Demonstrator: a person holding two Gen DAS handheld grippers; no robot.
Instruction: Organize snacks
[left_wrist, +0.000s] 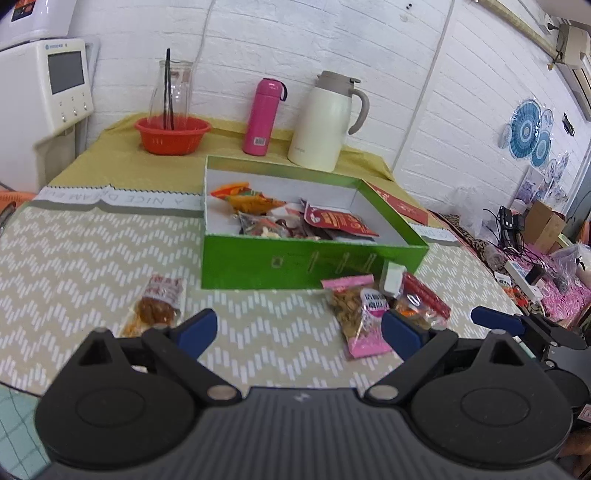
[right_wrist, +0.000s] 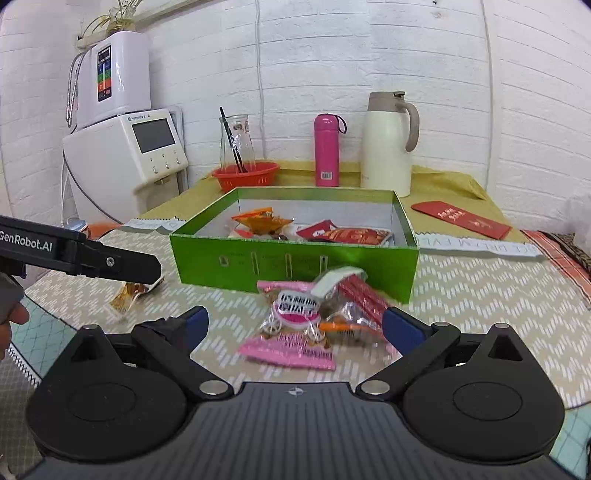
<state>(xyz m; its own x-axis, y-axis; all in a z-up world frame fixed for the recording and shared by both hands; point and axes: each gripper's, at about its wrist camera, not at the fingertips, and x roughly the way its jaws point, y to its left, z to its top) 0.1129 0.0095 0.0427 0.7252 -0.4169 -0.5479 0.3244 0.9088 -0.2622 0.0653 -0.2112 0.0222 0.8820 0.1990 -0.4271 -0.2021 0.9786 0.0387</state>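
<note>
Now both grippers hang low over the zigzag-patterned cloth in front of the green box, each with its jaws spread wide and nothing between the pads; the left gripper faces bare cloth, with an orange snack packet lying just beyond its left finger and a pink snack packet beside its right finger; the right gripper faces that same pink packet, which lies flat on the cloth between its blue fingertips without being touched; a clear packet with a red stripe and a small white packet lean against the box's front wall just behind it; inside the box lie several packets already, orange ones toward the back left and red ones to the right; behind the box stand a red basket holding a glass carafe, a pink bottle and a cream jug; a red envelope lies to the right of the box.
</note>
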